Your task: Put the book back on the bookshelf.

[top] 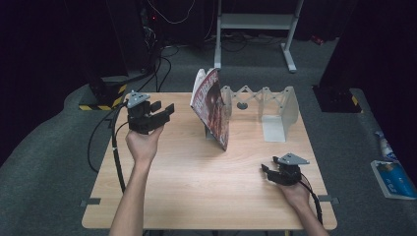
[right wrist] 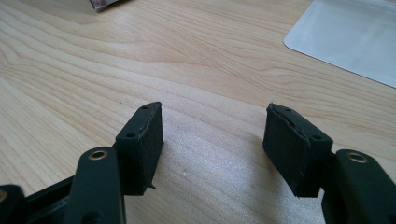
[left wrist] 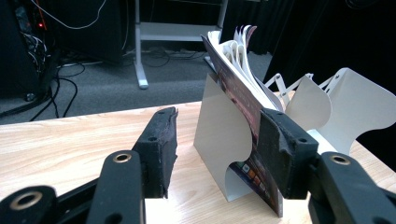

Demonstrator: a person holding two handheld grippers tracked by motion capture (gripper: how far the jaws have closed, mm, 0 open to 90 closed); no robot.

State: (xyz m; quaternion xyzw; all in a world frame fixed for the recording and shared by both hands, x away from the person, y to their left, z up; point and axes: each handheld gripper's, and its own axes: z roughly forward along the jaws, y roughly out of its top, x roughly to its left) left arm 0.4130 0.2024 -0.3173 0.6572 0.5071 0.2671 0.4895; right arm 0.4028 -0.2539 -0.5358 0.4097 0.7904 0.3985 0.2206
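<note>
A magazine (top: 212, 109) is seen standing tilted on the bench (top: 206, 187), propped against the left end plate of a white expanding bookend rack (top: 268, 105), toward the far middle of the bench top. In the left claw view its pages (left wrist: 236, 49) fan apart at the top, so it is judged light, thin and floppy: a soft bundle that would sag or splay if taken by one corner, and a glossy cover that may slide between pads. A hold near the spine or across the closed lower edge, where the sheets stay together, is judged the safest; the loose upper pages could crease or tear if pinched alone.

The left claw (top: 158, 112) is held raised at the left of the magazine, its jaws parted about halfway with nothing between them; in its own view the magazine and the white plate (left wrist: 223, 140) stand beyond the jaws, not touched as far as can be told. The right claw (top: 267, 172) is rested low near the right front of the bench, well apart from the magazine, its jaws spread wide over bare wood and empty.

Small icons can be made out near the cover's lower edge (left wrist: 247, 173), but no title, brand or lettering can be read on the dark reddish cover
</note>
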